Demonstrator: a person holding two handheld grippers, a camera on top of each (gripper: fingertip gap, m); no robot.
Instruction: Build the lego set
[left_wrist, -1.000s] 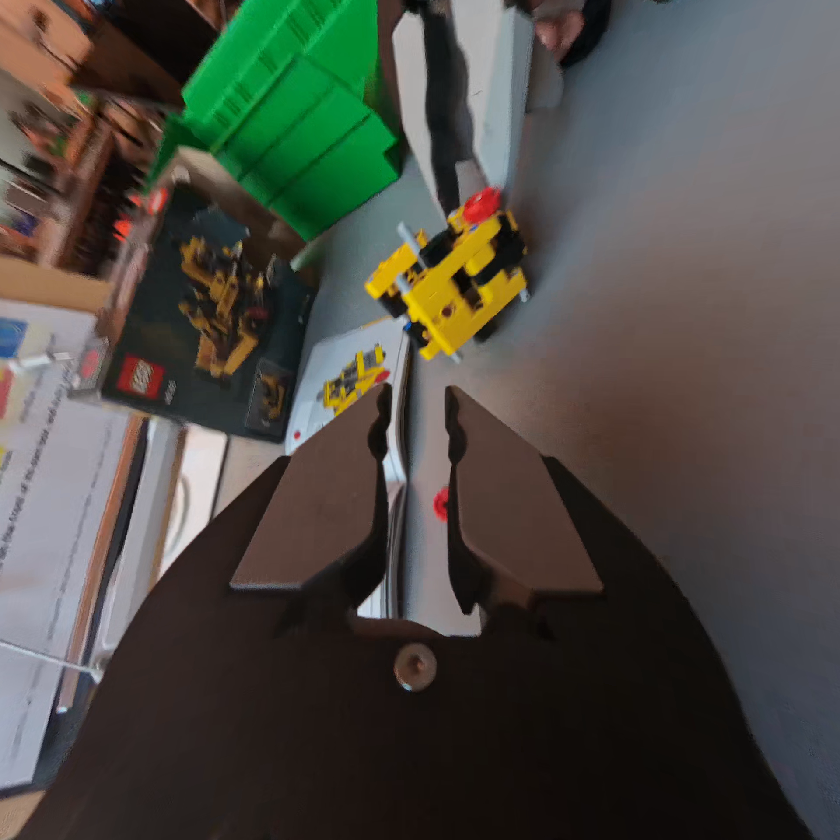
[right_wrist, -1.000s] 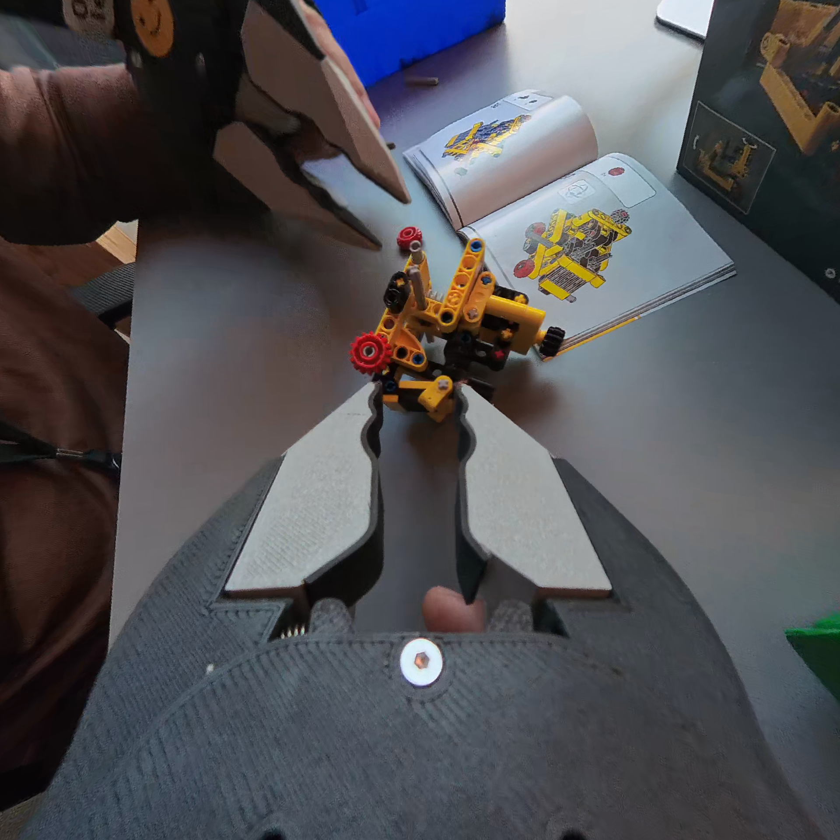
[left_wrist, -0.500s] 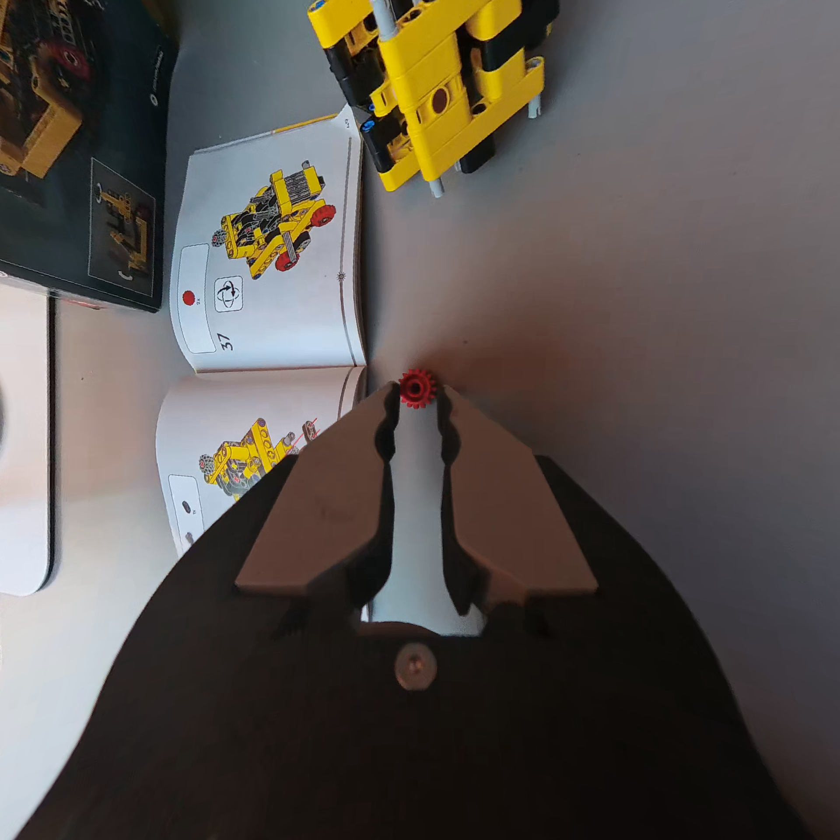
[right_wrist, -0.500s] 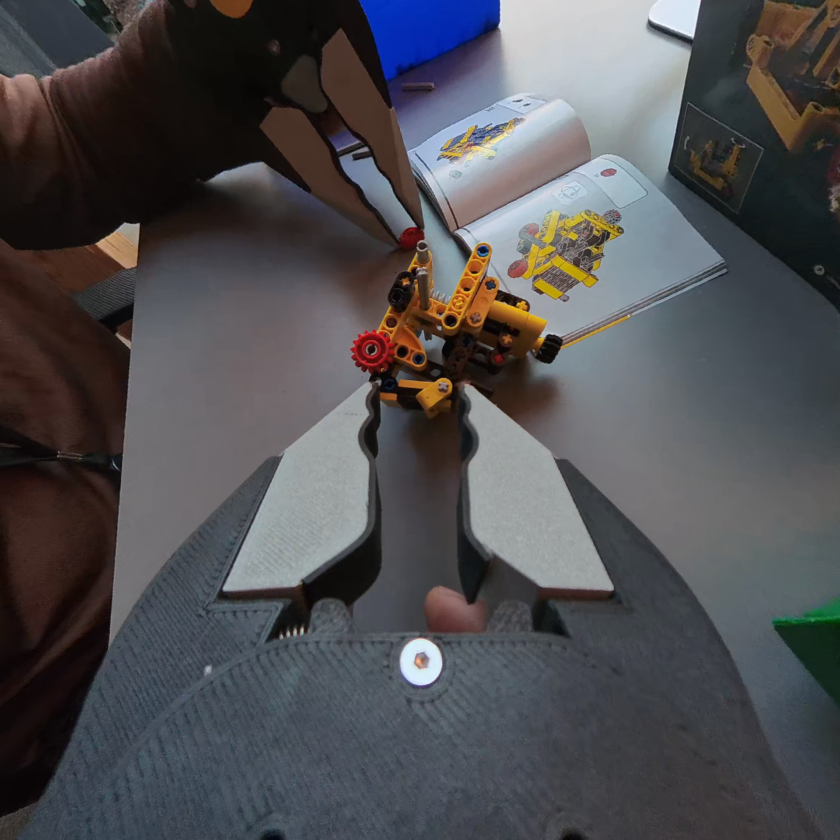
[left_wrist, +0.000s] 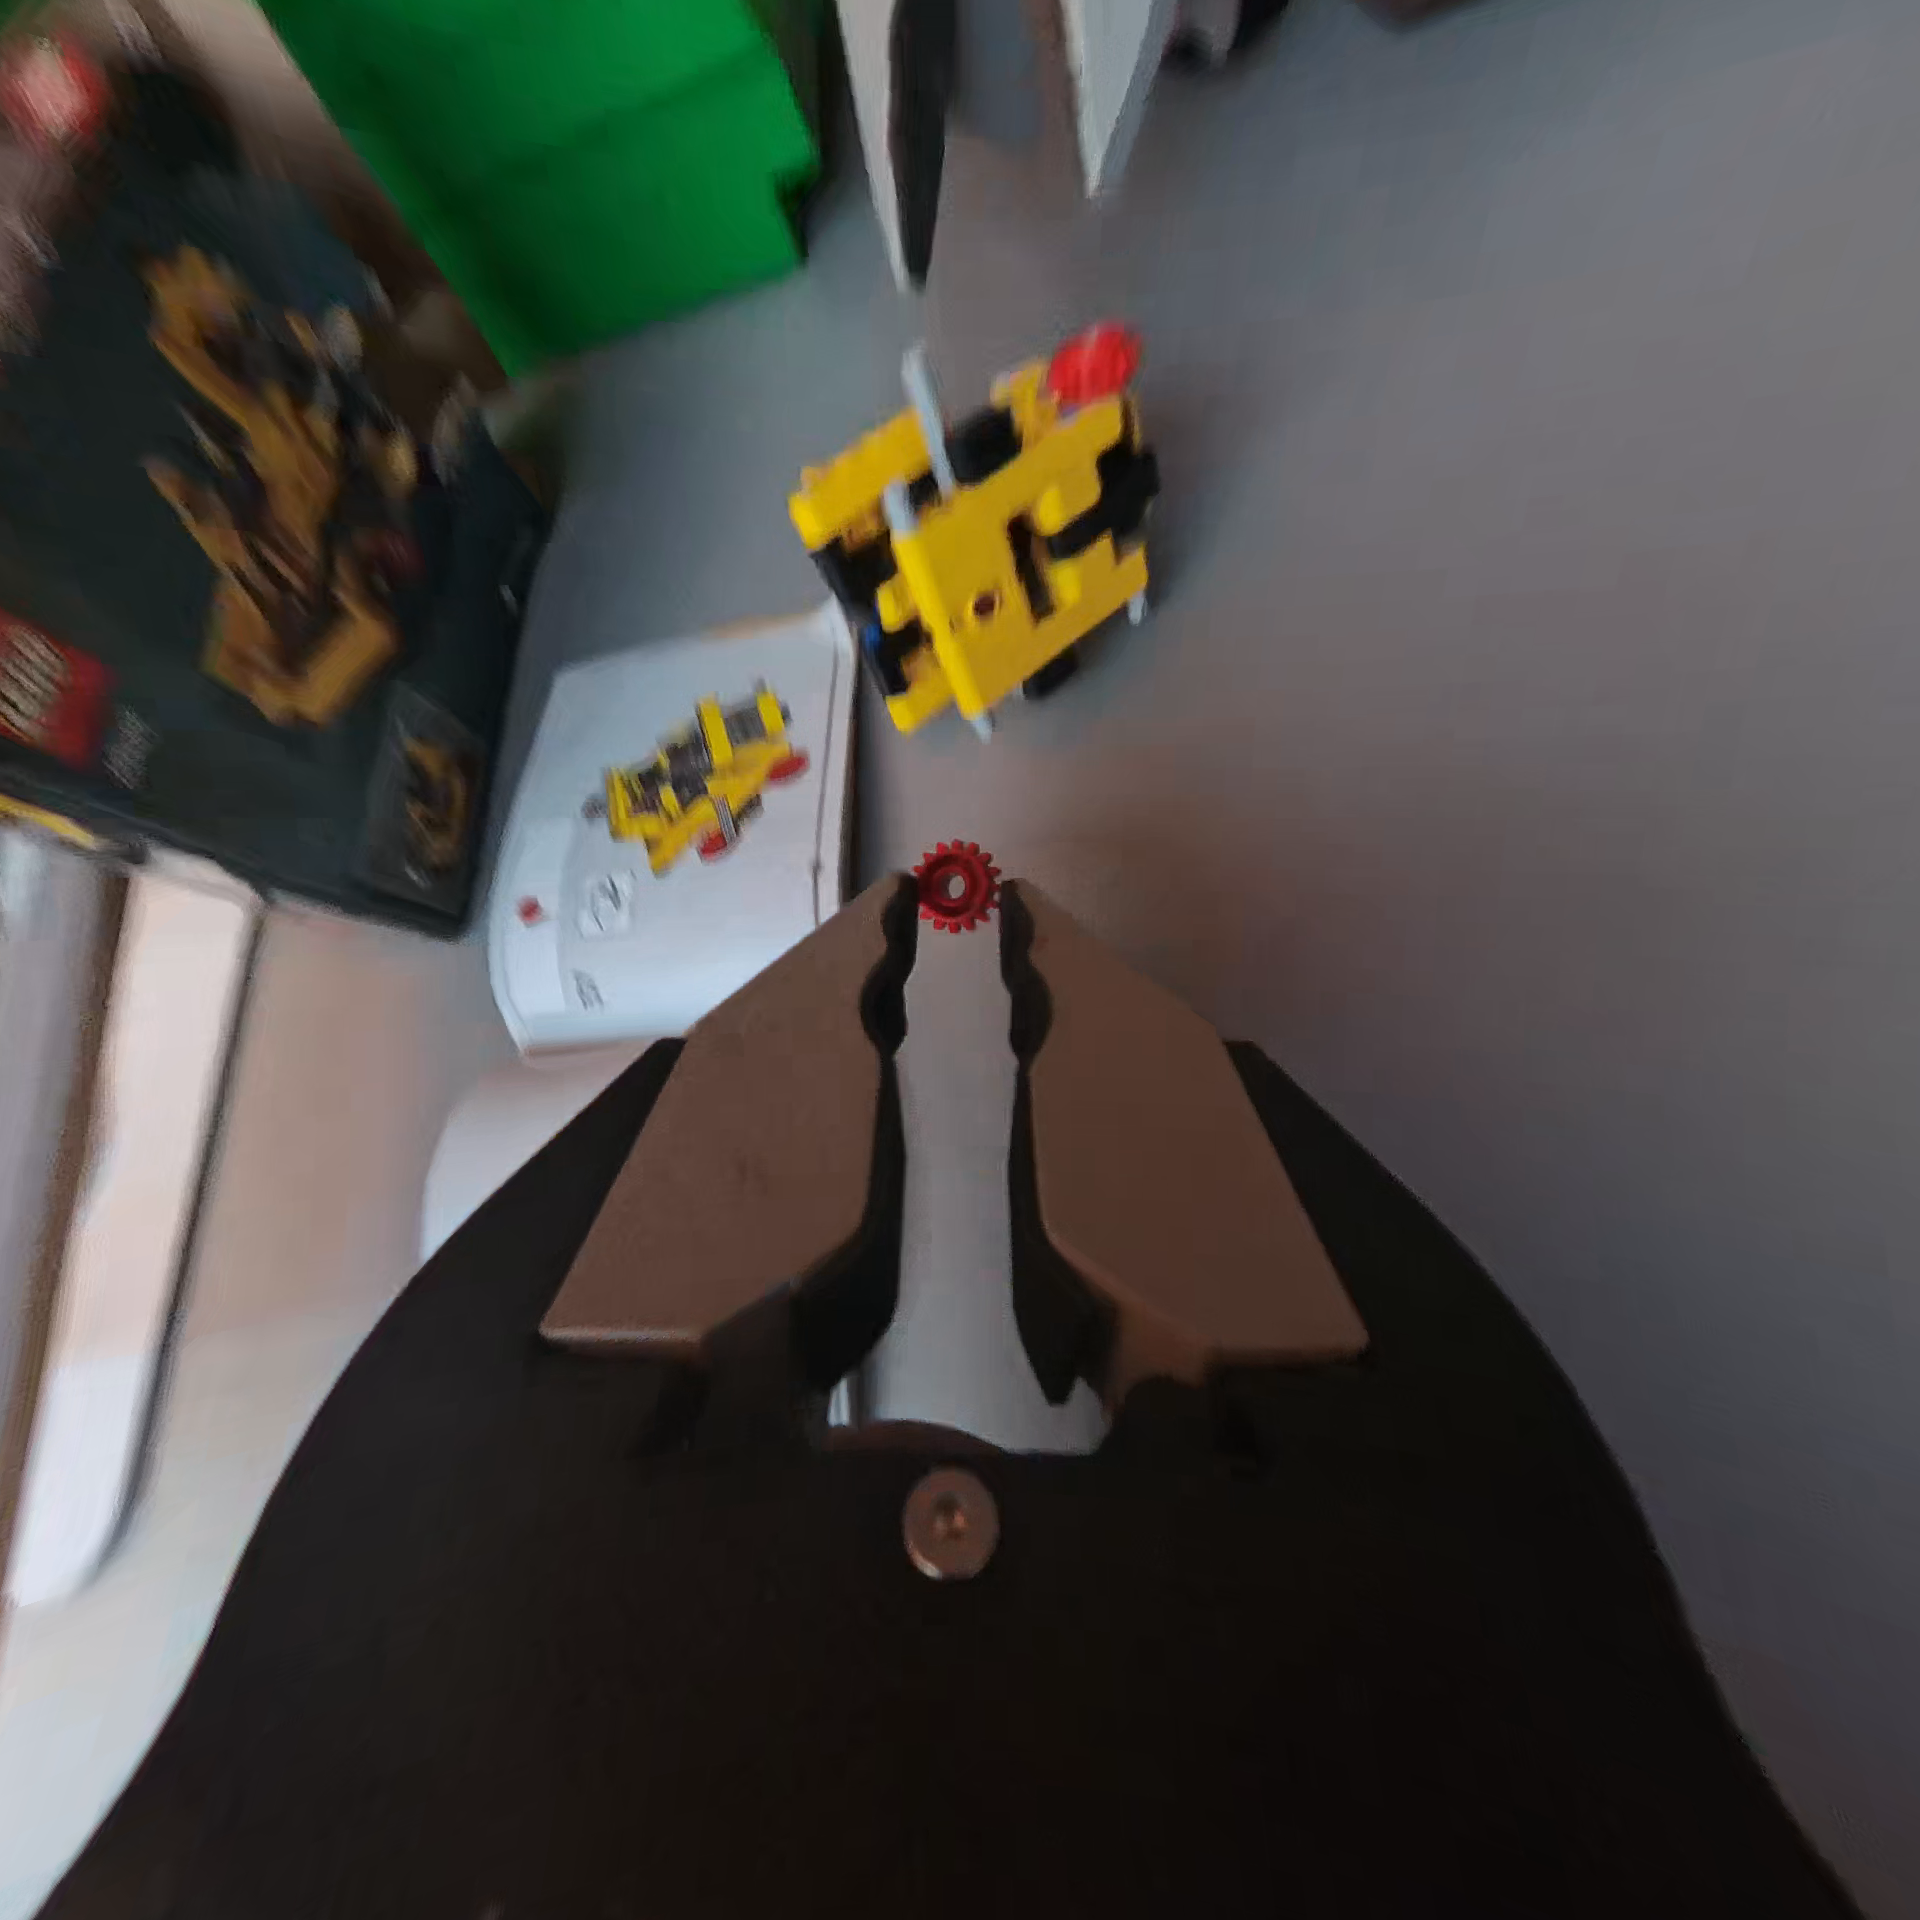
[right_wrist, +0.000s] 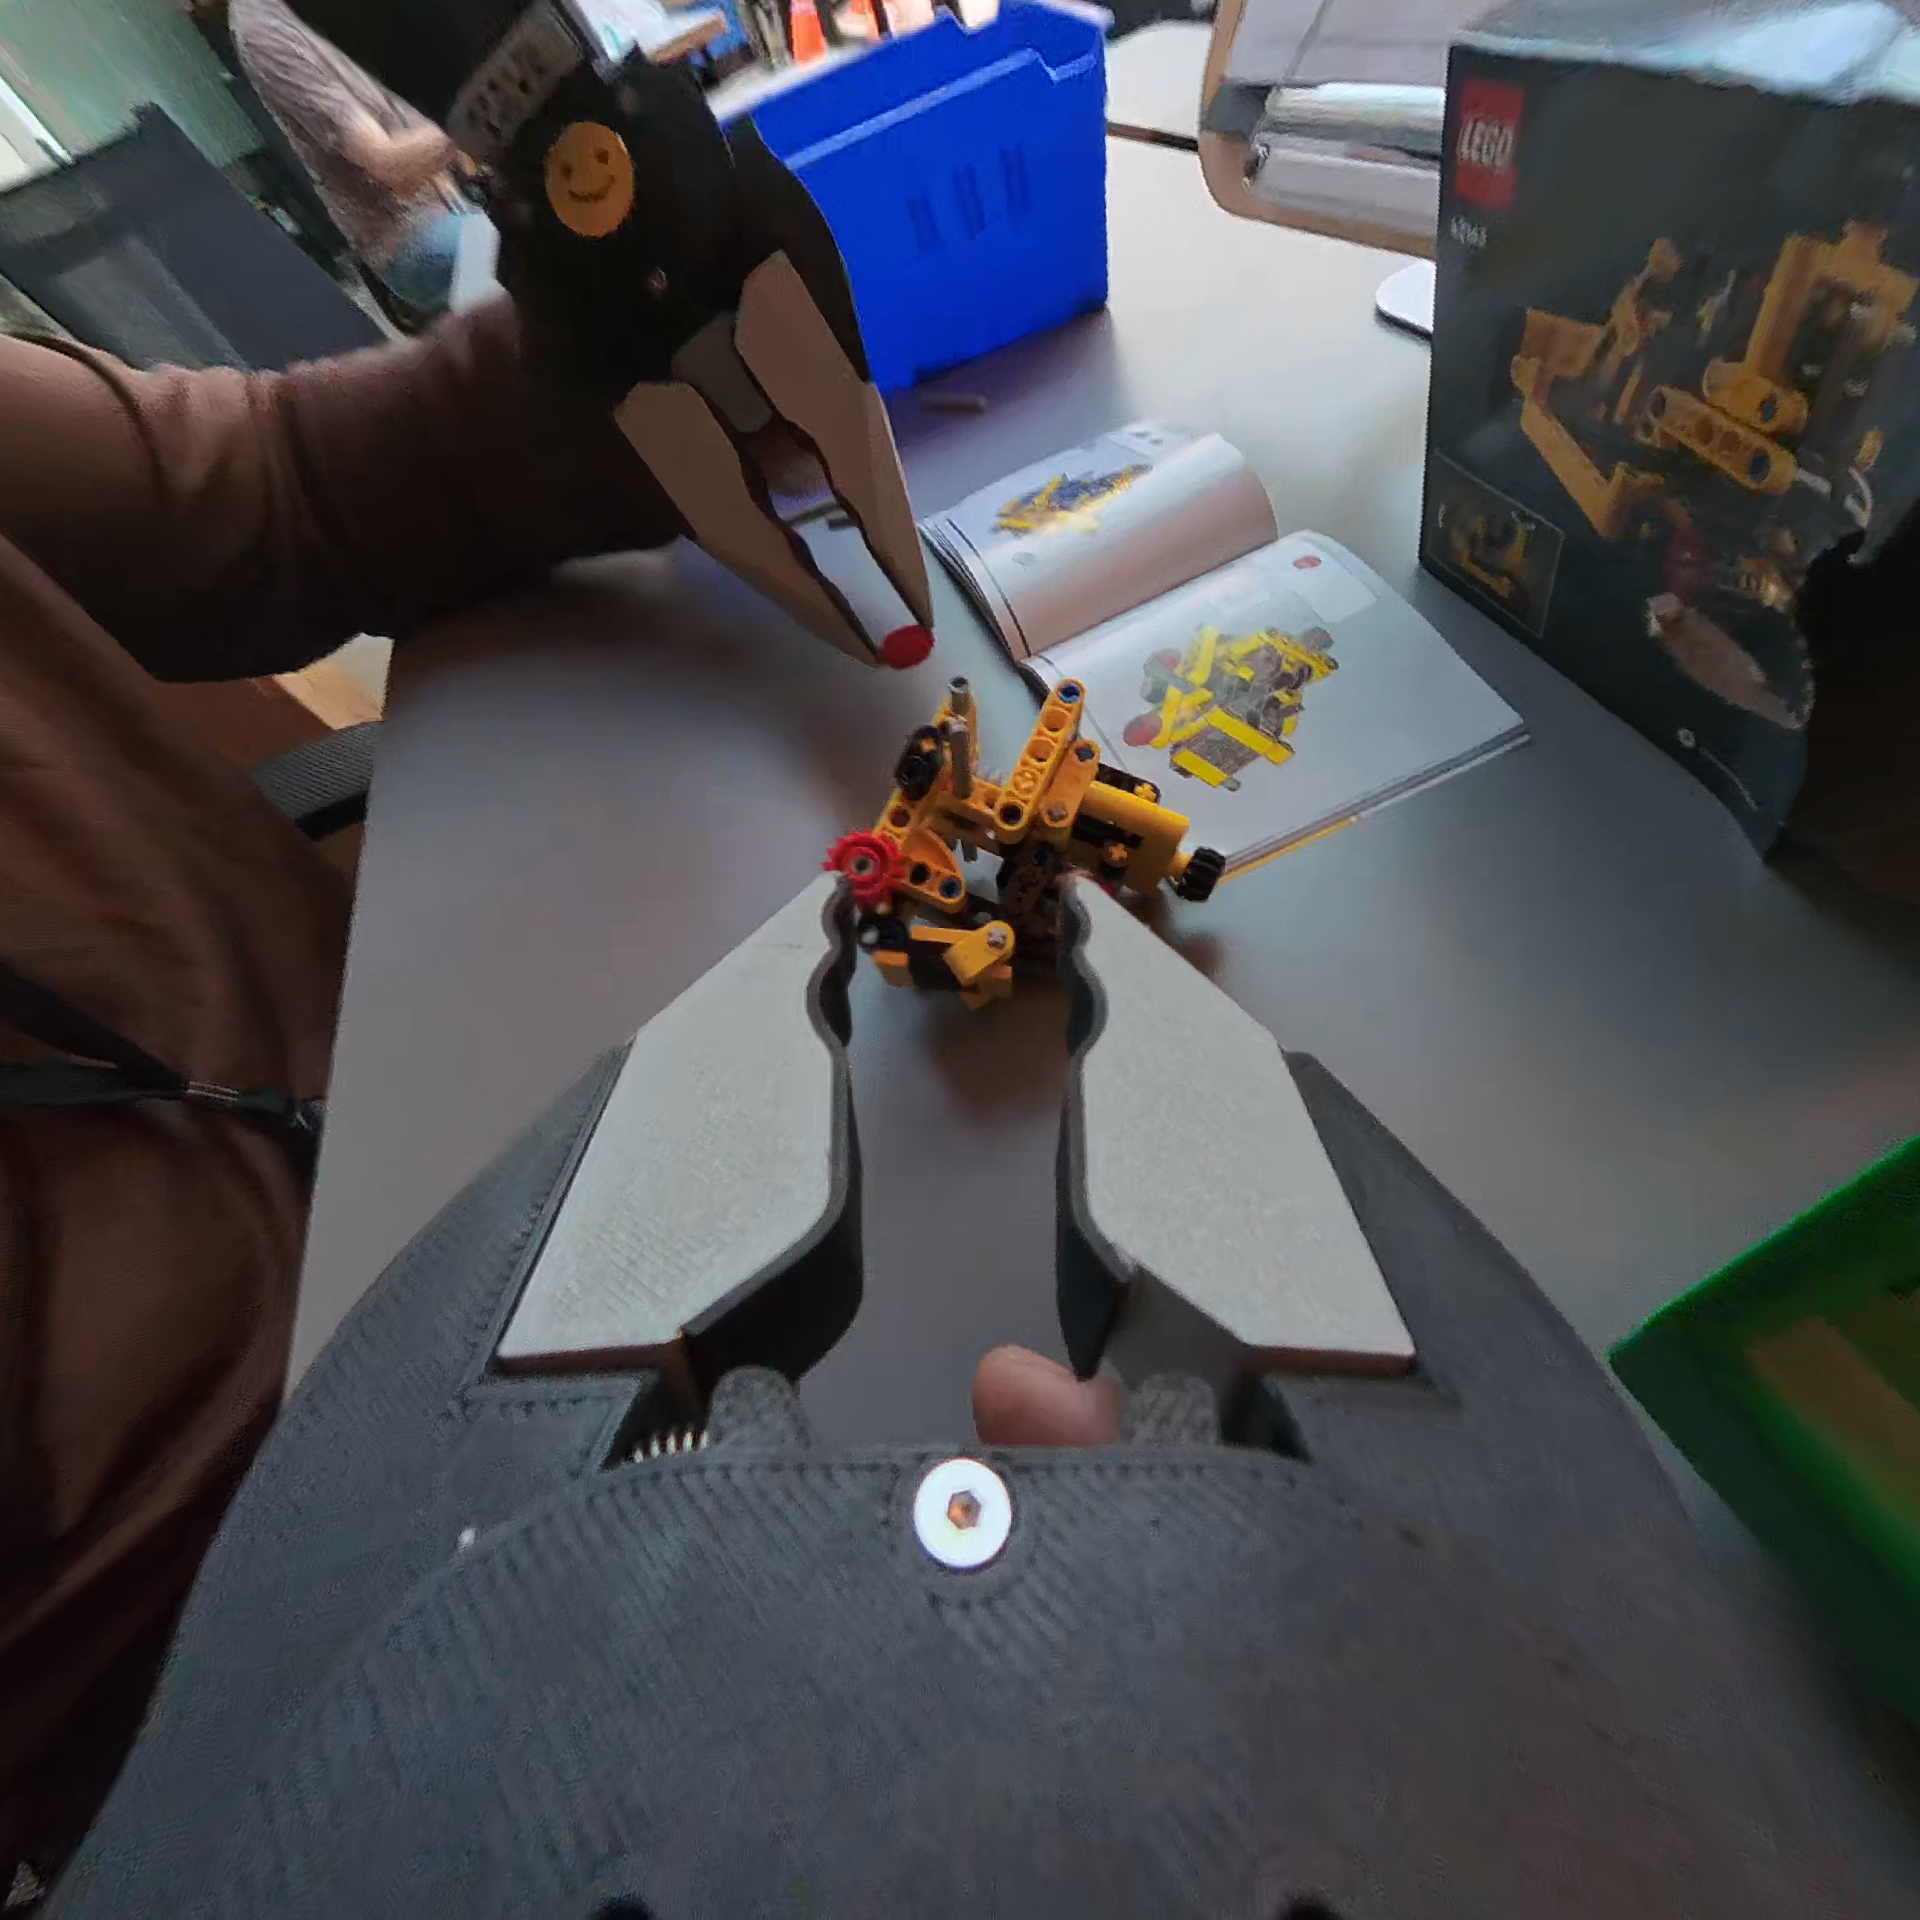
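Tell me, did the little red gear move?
Yes. The red gear, pinched in the left gripper, rose off the table above the yellow model.

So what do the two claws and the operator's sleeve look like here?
Left claw: black body with a round orange smiley badge, flat tan fingers tapering to points with wavy inner edges. Right claw: dark grey ribbed printed body, grey textured fingers of the same shape, a silver hex screw at the base. The sleeve is brown.
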